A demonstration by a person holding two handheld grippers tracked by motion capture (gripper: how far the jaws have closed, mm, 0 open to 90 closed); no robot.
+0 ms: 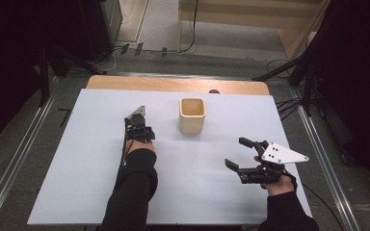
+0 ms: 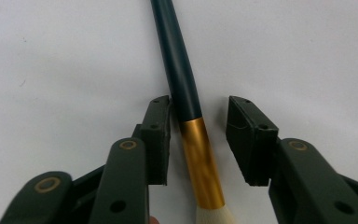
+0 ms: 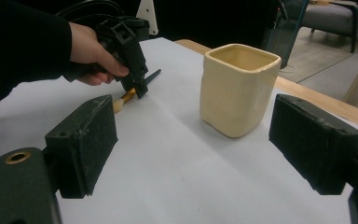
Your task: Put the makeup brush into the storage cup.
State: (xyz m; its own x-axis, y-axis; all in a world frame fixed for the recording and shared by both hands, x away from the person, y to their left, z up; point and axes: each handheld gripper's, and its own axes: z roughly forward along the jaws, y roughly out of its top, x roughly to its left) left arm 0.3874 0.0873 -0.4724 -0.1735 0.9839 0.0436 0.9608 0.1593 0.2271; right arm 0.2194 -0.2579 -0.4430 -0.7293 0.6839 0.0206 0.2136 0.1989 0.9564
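The brush (image 2: 186, 88) lies flat on the white-covered desk (image 1: 77, 183), left of the desk's middle and nearer its far edge than its near one; its long axis runs straight along the line of the left gripper (image 2: 198, 135), dark handle pointing away, gold ferrule (image 2: 201, 163) and pale bristles toward the hand. That gripper straddles it right at the join of handle and ferrule — one pad looks to be touching or all but touching the handle, the other stands off with a clear gap, so the jaws are apart and not clamped yet. The cream cup (image 1: 192, 115) stands upright just to the right of it, near the middle of the far edge. The right gripper (image 1: 243, 156) waits wide open by the desk's near right corner — well apart from the brush; the left is plainly the nearer, and closing squarely across the handle is what the pick-up seems to turn on.
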